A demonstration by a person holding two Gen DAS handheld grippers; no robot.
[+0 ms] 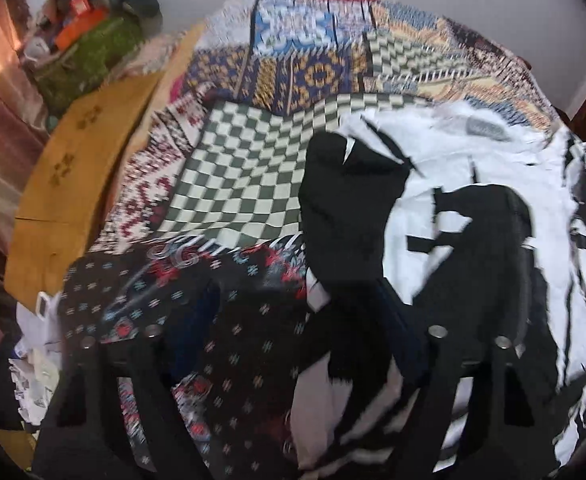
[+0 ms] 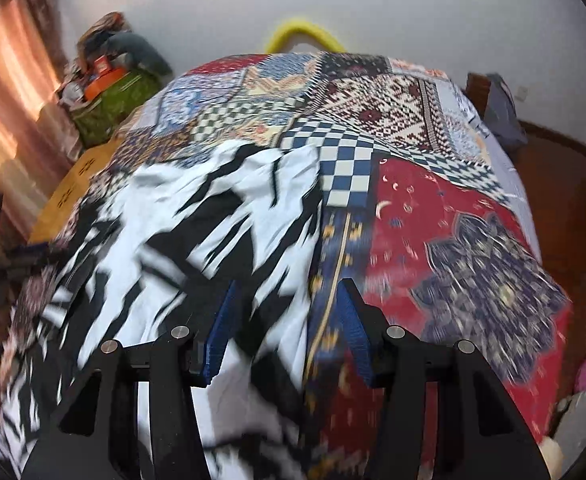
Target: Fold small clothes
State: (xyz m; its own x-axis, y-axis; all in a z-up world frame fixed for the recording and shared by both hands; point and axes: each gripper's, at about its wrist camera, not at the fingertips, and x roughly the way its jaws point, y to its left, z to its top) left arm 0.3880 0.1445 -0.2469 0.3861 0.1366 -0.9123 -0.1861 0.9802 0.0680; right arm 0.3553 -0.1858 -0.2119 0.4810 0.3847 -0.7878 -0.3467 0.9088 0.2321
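A white garment with bold black shapes lies spread on a patchwork bedspread. One black part of it runs down toward my left gripper. That gripper's jaws stand wide apart low over the bed, with dotted dark bedspread and the black fabric between them; no pad visibly presses. In the right wrist view the same garment covers the bed's left half. My right gripper hangs over its right edge, blue fingers apart, half over garment and half over bedspread. Both views are motion-blurred.
A yellow hoop pokes up behind the bed's far end. A green bag heaped with clutter stands far left by a curtain. An ochre wooden surface borders the bed's left side. Loose pale clothes lie near left. Wooden floor lies right.
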